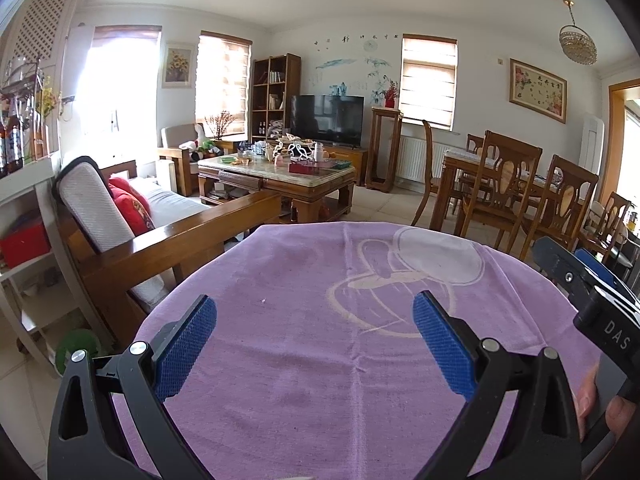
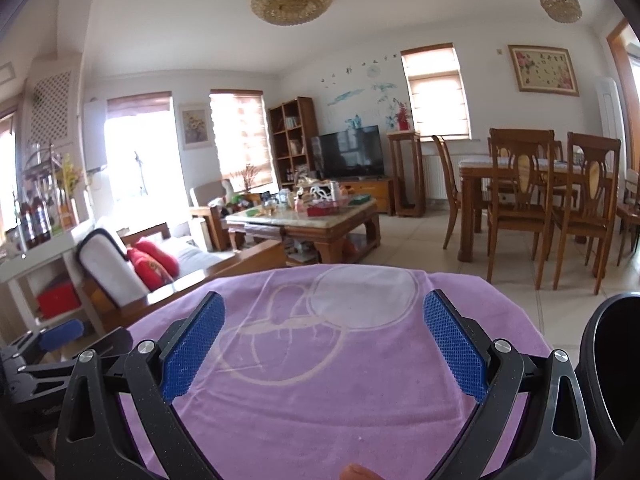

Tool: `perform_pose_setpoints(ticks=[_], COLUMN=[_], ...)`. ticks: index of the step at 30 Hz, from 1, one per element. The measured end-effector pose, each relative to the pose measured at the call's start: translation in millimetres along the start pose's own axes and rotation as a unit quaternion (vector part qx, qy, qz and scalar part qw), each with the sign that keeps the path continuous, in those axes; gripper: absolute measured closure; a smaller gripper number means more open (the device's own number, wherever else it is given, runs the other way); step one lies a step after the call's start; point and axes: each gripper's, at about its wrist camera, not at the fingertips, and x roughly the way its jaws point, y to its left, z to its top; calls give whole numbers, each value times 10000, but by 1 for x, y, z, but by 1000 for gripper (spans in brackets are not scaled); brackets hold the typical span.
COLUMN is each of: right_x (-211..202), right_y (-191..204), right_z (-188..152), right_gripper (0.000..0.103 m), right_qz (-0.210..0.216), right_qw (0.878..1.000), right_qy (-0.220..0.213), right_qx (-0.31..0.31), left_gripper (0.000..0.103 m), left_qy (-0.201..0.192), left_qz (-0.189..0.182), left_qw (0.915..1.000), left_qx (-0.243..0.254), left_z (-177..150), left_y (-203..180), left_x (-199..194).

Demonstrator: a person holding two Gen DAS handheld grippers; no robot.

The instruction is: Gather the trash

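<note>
My left gripper (image 1: 315, 322) is open and empty, held above a purple cloth-covered surface (image 1: 304, 360). My right gripper (image 2: 324, 322) is also open and empty above the same purple cloth (image 2: 320, 380). The right gripper's body shows at the right edge of the left wrist view (image 1: 588, 292), and the left gripper shows at the lower left of the right wrist view (image 2: 48, 356). A dark round bin (image 2: 612, 364) stands on the floor at the right of the cloth. No trash item is clearly visible on the cloth.
A wooden sofa (image 1: 160, 240) with red cushions stands left of the cloth. A cluttered wooden coffee table (image 1: 276, 172) is beyond it, with a TV (image 1: 326, 118) behind. A dining table and chairs (image 2: 540, 192) stand at the right. A white shelf (image 1: 28, 216) is at far left.
</note>
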Motion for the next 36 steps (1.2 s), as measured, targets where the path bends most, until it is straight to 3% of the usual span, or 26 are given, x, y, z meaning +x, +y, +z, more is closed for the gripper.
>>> perform_pose_setpoints(ticks=[36], right_x=[-3], right_y=[2], right_z=[2], right_gripper=[5], right_qz=[121], right_qw=[9998], right_qy=[106], right_qx=[89], left_gripper=[5], left_qy=[-5], left_qz=[89], left_qw=[9999], left_qx=[56], left_z=[2], left_y=[2], left_x=[0])
